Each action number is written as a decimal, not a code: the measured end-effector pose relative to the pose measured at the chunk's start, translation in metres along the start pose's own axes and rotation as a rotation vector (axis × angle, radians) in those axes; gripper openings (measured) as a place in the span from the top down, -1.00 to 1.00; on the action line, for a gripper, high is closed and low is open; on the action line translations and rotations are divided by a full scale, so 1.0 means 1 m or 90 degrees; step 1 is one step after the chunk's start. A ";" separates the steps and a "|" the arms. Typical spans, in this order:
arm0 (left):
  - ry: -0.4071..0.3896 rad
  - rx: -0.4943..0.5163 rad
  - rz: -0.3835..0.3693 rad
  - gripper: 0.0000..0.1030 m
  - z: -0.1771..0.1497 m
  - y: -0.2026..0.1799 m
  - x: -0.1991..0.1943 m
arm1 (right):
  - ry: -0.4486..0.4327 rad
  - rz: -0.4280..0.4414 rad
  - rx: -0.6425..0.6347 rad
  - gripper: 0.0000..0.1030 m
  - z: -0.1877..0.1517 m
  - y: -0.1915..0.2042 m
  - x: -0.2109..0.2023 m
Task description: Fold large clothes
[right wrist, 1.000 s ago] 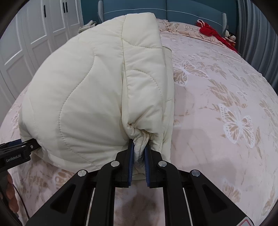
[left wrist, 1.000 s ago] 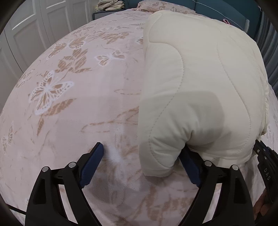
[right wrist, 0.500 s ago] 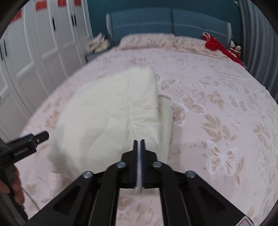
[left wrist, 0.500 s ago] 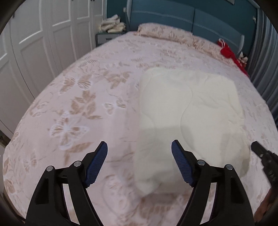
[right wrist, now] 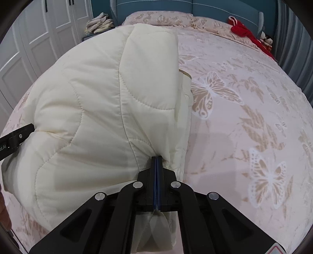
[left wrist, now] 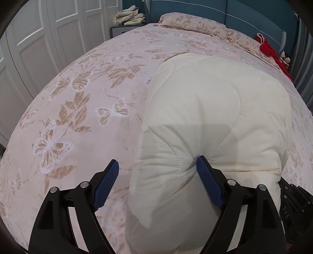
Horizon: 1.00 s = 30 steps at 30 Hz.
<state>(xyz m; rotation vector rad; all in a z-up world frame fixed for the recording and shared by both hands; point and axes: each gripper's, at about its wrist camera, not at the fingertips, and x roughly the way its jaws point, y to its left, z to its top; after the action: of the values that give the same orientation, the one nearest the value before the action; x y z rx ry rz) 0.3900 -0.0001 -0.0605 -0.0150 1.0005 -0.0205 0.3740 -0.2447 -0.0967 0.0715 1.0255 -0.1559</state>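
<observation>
Left wrist view is filled by a bed point(left wrist: 82, 121), its pink cover printed with tan leaves and white butterflies. A cream quilted jacket point(left wrist: 211, 121) is laid on it, folded into a thick block from the centre toward 5 o'clock. White wardrobe doors point(left wrist: 49, 35) are seen at 10 o'clock, a teal headboard point(left wrist: 254, 17) at 1 o'clock, and a pile of pale clothes point(left wrist: 130, 17) at 12 o'clock. A red cloth point(left wrist: 270, 50) is seen at 2 o'clock, near the headboard.

The left gripper point(left wrist: 156, 183) is spread wide and has just been opening further. The jacket's near corner is between its jaws; the right pad is touching the fabric, while the left pad is clear of it.

In the right wrist view, the jacket point(right wrist: 93, 109) is spread from 12 to 7 o'clock. The right gripper point(right wrist: 157, 162) is clamped tight at 6 o'clock, a thin fold of the jacket's edge pinched between its pads. Another black tool point(right wrist: 15, 136) is partly seen at 9 o'clock, against the jacket's side.
</observation>
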 end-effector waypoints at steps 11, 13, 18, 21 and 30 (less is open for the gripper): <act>-0.038 0.016 0.027 -0.55 -0.038 0.011 -0.086 | -0.070 0.039 0.059 0.67 -0.042 -0.005 -0.121; -0.049 0.025 0.031 -0.57 -0.055 0.009 -0.109 | -0.071 0.046 0.064 0.55 -0.057 -0.005 -0.137; -0.061 0.028 0.030 -0.64 -0.100 0.008 -0.160 | -0.094 0.041 0.062 0.33 -0.103 -0.001 -0.184; -0.069 0.024 0.022 -0.65 -0.130 0.011 -0.192 | -0.106 0.035 0.045 0.25 -0.133 0.000 -0.212; -0.052 0.014 -0.033 -0.70 -0.218 0.016 -0.268 | -0.142 0.040 0.030 -0.02 -0.207 -0.004 -0.283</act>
<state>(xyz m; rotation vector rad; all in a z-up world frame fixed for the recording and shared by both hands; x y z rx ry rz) 0.0621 0.0217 0.0474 -0.0212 0.9183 -0.0787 0.0542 -0.1944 0.0377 0.1258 0.7964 -0.1279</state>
